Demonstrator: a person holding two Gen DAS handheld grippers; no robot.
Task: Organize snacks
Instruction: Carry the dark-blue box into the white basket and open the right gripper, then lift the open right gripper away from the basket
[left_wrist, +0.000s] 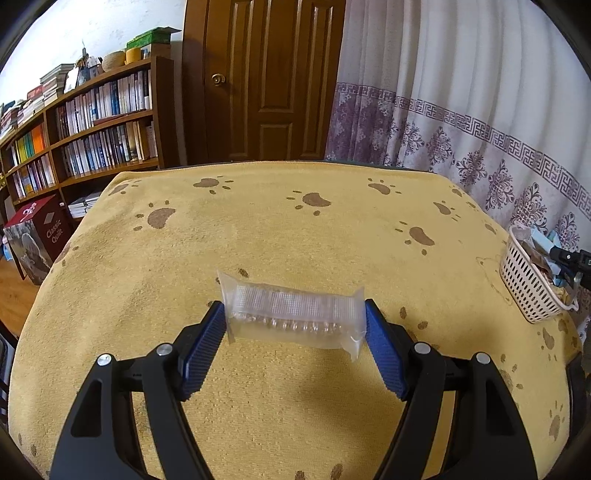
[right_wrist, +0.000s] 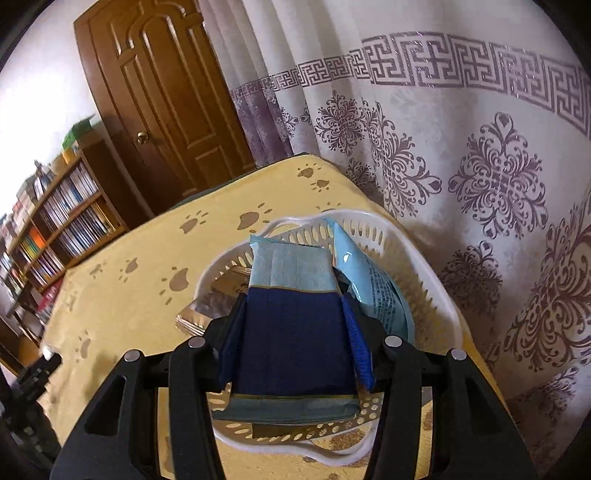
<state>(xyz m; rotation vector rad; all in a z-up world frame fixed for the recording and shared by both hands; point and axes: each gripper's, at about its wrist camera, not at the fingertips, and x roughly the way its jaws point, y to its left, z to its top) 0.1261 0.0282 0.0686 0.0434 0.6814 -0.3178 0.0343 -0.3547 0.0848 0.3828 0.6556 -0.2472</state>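
In the left wrist view a clear plastic snack packet (left_wrist: 293, 314) lies on the yellow paw-print cloth (left_wrist: 295, 229). My left gripper (left_wrist: 295, 314) is open, its blue pads on either side of the packet, close to its ends. In the right wrist view my right gripper (right_wrist: 291, 306) is shut on a dark blue and light blue snack packet (right_wrist: 291, 291) and holds it over the white basket (right_wrist: 373, 223). A light blue packet (right_wrist: 373, 280) and other snacks lie in the basket. The basket also shows in the left wrist view (left_wrist: 528, 284) at the table's right edge, with the right gripper beside it.
A patterned curtain (right_wrist: 461, 166) hangs right behind the basket. A wooden door (left_wrist: 258, 81) and a bookshelf (left_wrist: 85, 129) stand beyond the table's far edge. A red box (left_wrist: 37, 236) sits on the floor at the left.
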